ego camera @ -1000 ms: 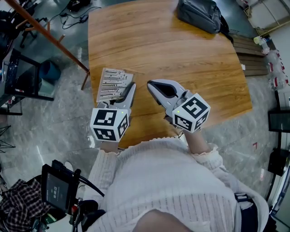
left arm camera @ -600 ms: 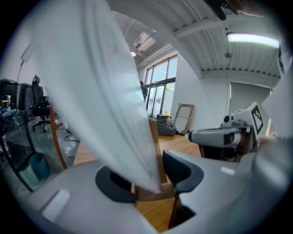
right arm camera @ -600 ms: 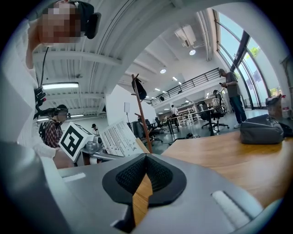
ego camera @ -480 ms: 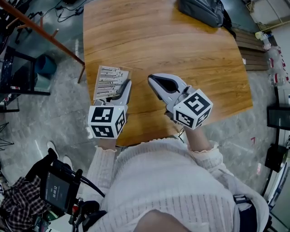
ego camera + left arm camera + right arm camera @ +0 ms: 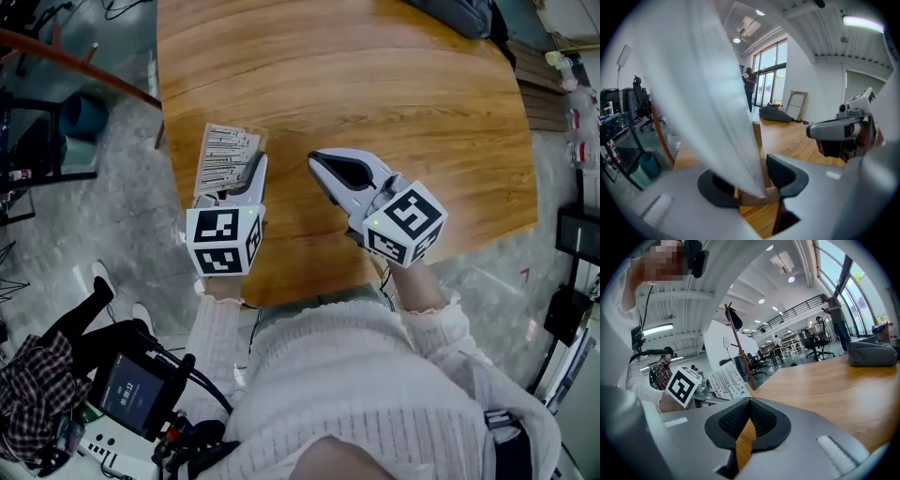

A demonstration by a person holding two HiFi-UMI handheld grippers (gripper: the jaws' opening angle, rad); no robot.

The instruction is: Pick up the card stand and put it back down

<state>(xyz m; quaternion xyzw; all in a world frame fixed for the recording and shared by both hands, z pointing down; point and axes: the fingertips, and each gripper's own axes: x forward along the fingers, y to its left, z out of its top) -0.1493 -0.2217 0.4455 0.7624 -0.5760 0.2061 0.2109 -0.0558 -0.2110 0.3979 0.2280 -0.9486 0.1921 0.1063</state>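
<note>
Items are listed: one table (image 5: 375, 94), one card stand (image 5: 225, 157), one bag (image 5: 459, 14), one blue bin (image 5: 80, 114) — two grippers are counted: left gripper (image 5: 247, 174), right gripper (image 5: 315, 159).

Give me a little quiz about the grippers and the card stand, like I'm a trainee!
1. True or false: the right gripper is holding the card stand.
2. What is between the left gripper's jaws? A) a cup B) the card stand's wooden base C) nothing
3. Fill the gap: the table has a ___ top.
Key: 1 false, its jaws are shut on nothing; 2 B; 3 wooden.
</note>
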